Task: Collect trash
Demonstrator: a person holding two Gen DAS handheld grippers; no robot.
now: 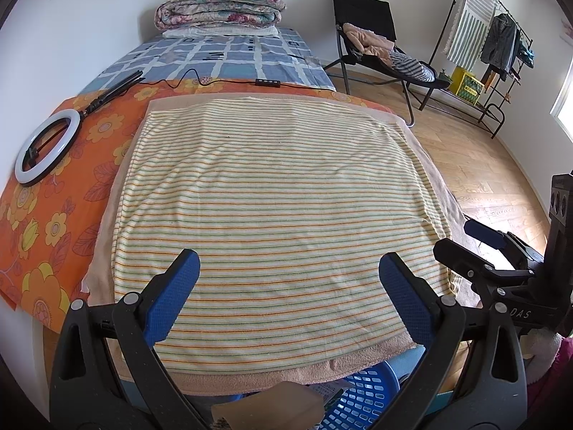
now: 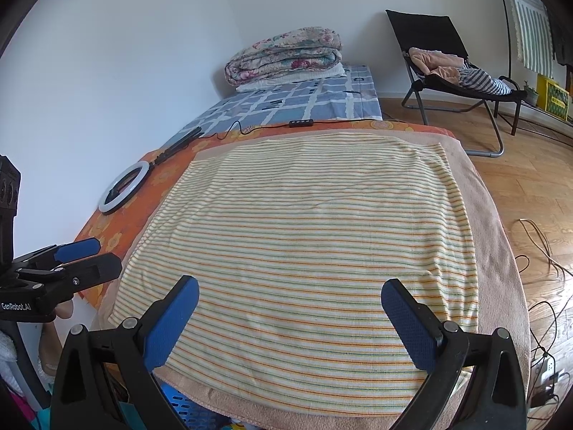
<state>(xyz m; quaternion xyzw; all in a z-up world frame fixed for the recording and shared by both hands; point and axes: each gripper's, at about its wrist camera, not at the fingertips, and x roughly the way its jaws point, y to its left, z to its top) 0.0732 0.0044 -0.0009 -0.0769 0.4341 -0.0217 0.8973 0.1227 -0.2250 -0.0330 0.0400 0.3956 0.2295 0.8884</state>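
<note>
The blue basket (image 1: 361,394) at six o'clock is largely hidden under the striped towel (image 1: 279,215) and cut by the frame's edge. The clothes rack (image 1: 501,36) at two o'clock is cropped.

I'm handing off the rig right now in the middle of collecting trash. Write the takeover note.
Left claw: open, empty, hovering over the near edge of the striped towel.
Right claw: open, empty, beside the left one, over the same towel.
Blue basket: below the near edge of the towel, with paper-like items inside; contents only partly visible.
Towel surface: no trash visible on it.
Ring light with its cable lies on the orange floral sheet to the left; not trash.
Done: nothing loose shows on the work surface, so pickup there looks finished.
Left: check the basket and the floor, which are mostly out of view.
</note>
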